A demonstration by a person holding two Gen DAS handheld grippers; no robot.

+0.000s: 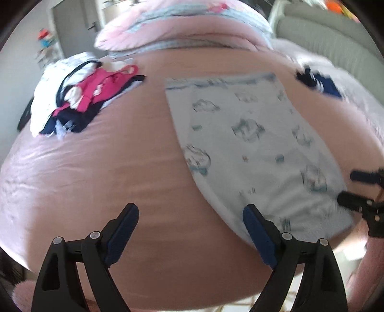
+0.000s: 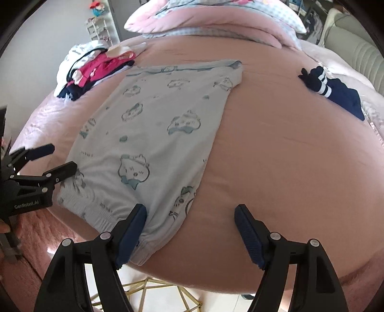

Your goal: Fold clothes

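My left gripper [image 1: 190, 217] and right gripper [image 2: 190, 217] both hang spread wide, pinching nothing. The pale printed pants [image 2: 153, 134] lie flat on the pink bed [image 2: 276, 156], waistband at its near edge.

Open pink bed [image 2: 276, 148] was left to the right of the pale printed garment [image 2: 153, 124], up to the dark folded clothes [image 2: 336, 88] near the far right edge. The far left corner was blocked by a heap of clothes [image 2: 91, 69], and the head of the bed by pillows [image 2: 216, 21].
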